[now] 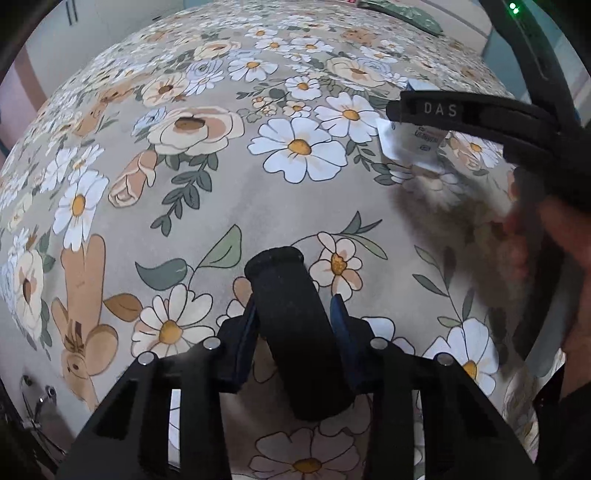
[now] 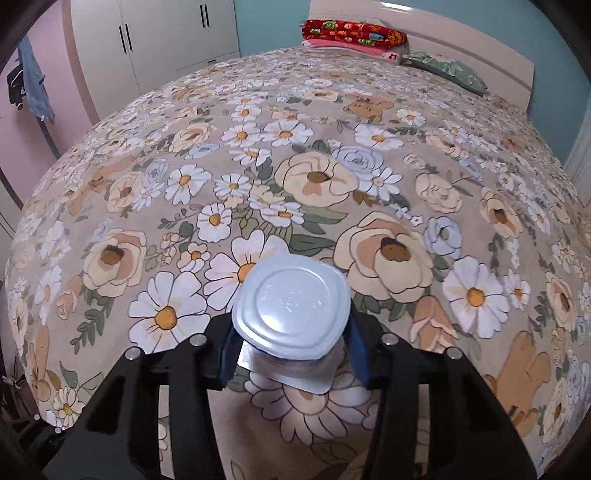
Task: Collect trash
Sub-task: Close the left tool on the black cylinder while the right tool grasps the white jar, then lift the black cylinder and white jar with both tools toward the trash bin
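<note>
My left gripper (image 1: 293, 314) is shut on a black cylindrical object (image 1: 295, 325) and holds it over the floral bedspread (image 1: 240, 206). My right gripper (image 2: 291, 343) is shut on a white plastic cup (image 2: 293, 306) with a foil lid, its flat bottom facing the camera. In the left wrist view the right gripper's black finger (image 1: 461, 110) shows at upper right with the white cup (image 1: 410, 144) under it, above the bed.
Folded red blankets (image 2: 351, 35) and a green pillow (image 2: 447, 70) lie at the headboard (image 2: 498, 55). White wardrobes (image 2: 159, 40) stand at the far left. A person's hand (image 1: 546, 258) is at the right edge of the left wrist view.
</note>
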Demonstrator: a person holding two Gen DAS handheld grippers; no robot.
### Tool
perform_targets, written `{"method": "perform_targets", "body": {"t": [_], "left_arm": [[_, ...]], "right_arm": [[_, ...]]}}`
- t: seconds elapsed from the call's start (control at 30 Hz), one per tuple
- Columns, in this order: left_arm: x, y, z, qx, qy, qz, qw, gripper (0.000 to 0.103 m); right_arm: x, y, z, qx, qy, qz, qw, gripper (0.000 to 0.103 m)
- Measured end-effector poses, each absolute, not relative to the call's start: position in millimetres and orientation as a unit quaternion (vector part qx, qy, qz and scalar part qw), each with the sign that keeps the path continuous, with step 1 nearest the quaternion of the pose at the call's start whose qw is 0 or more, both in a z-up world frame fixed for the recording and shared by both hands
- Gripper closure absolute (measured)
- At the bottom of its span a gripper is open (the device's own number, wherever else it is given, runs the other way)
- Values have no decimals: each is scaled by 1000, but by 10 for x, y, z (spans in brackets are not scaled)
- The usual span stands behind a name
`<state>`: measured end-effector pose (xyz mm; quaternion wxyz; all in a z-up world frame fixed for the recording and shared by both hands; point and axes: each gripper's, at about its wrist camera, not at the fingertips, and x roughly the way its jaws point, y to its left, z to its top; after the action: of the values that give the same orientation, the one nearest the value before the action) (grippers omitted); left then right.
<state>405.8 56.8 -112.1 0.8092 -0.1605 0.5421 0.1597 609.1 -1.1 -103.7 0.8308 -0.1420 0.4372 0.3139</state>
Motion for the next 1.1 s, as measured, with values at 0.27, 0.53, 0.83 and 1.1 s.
{"method": "perform_targets", "body": {"t": [0.27, 0.53, 0.83, 1.1], "left_arm": [[3977, 609, -794, -139, 527, 136, 828, 63], [3805, 688, -150, -103, 484, 122, 861, 63], [3462, 828, 716, -29, 429, 121, 895, 63], [3100, 813, 1388, 18, 391, 97, 915, 63]], "right_arm": [[5862, -194, -610, -147, 423, 301, 842, 54], [5417, -405, -21, -162, 395, 294, 855, 54], [4636, -662, 790, -182, 353, 283, 873, 54], [3961, -874, 1455, -176, 328, 272, 888, 54]]}}
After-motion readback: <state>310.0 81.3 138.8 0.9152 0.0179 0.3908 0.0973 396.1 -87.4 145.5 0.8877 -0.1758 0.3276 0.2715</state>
